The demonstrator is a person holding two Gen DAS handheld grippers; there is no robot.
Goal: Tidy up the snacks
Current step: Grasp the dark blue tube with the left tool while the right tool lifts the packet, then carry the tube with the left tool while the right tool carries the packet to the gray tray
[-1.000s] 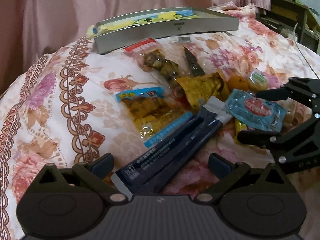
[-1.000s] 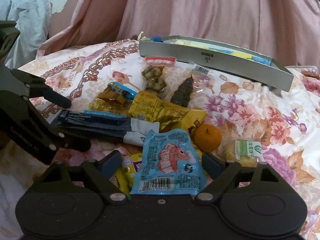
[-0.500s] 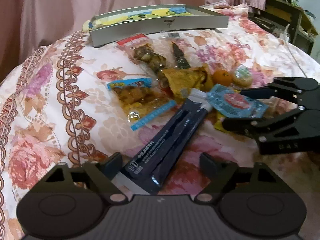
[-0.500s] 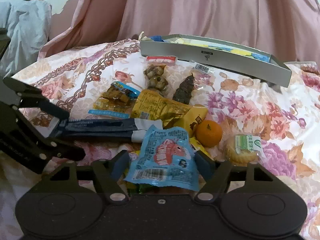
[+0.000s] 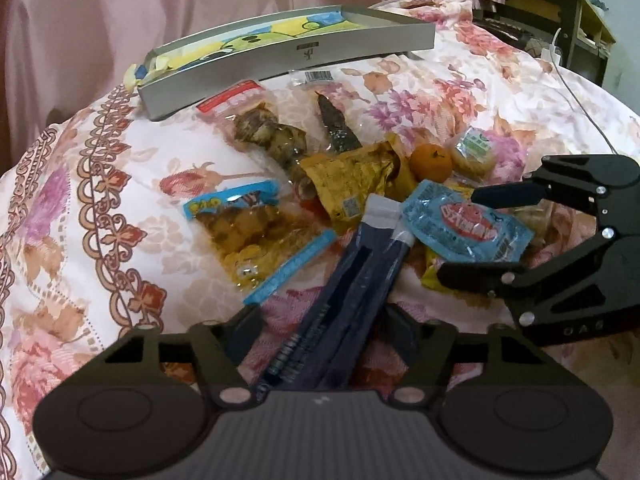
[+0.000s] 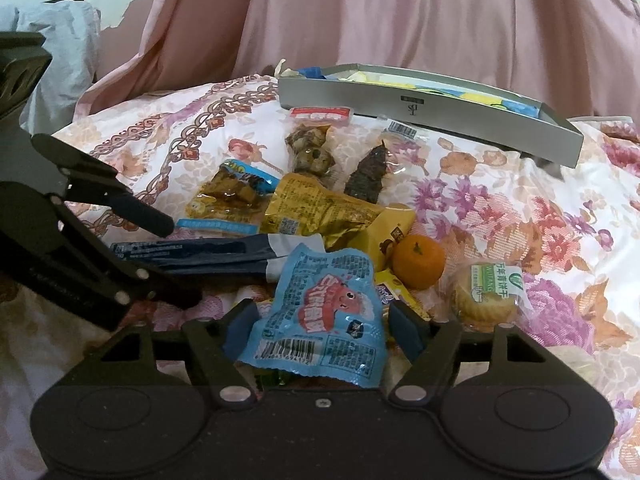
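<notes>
Loose snacks lie in a heap on a floral bedspread (image 5: 120,184). A long dark blue packet (image 5: 348,280) (image 6: 200,250) runs between the fingers of my left gripper (image 5: 324,320) (image 6: 176,262). Its jaws are closing around the packet, and a little space still shows on each side. My right gripper (image 6: 320,320) (image 5: 460,236) has a light blue packet with red lettering (image 6: 324,312) (image 5: 464,224) crumpled between its pads. Its jaws are easing open slightly, with the pads still against the packet's edges. A grey tray (image 5: 280,56) (image 6: 420,104) sits behind the heap.
Around the two packets lie a yellow packet (image 5: 352,172), a small orange (image 6: 418,262), a green-labelled biscuit (image 6: 488,296) and clear packs of brown snacks (image 5: 272,136). Pink curtains hang behind the tray. A wooden desk (image 5: 560,8) and a white cable (image 5: 576,92) are at the far right.
My left jaws have narrowed around the dark blue packet and drawn closer to it. My right jaws closed in on the light blue packet, which has buckled upward.
</notes>
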